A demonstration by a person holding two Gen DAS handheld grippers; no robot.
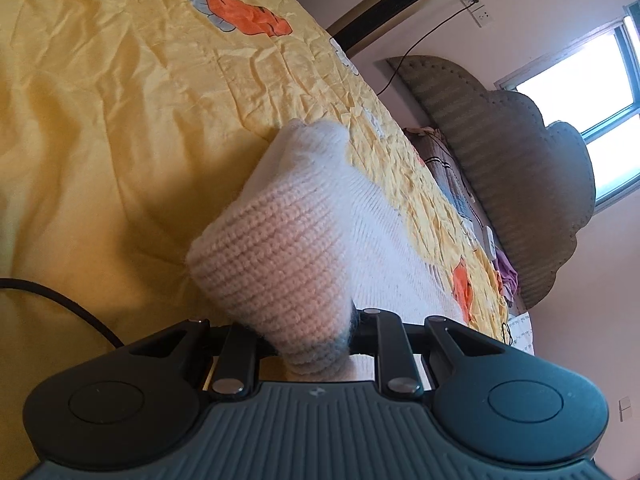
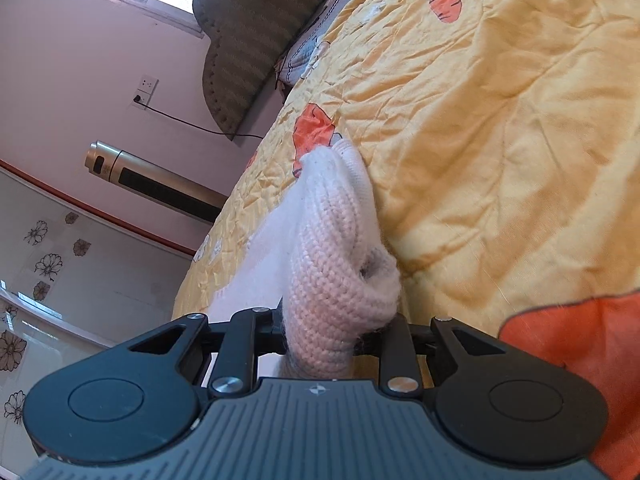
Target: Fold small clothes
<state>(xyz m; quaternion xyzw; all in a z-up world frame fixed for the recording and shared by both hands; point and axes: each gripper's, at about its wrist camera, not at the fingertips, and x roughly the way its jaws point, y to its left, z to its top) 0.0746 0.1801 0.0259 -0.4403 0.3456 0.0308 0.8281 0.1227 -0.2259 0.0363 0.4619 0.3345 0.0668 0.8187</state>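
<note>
A small pink and white knitted garment [image 1: 280, 256] lies over the yellow bedspread [image 1: 120, 128]. My left gripper [image 1: 316, 344] is shut on its pink knitted edge, which bunches over the hidden fingers. In the right wrist view the same garment [image 2: 328, 272] is bunched and lifted off the bedspread [image 2: 500, 140]. My right gripper [image 2: 320, 344] is shut on its pink edge, with the fingers hidden under the knit. The white part of the garment trails away toward the bed's edge in both views.
The bedspread has orange carrot prints [image 2: 446, 2]. A padded grey-brown headboard [image 1: 520, 184] stands at the bed's end under a window [image 1: 592, 92]. A gold tower heater [image 2: 152, 180] stands by the wall. A black cable [image 1: 60, 304] lies on the bed.
</note>
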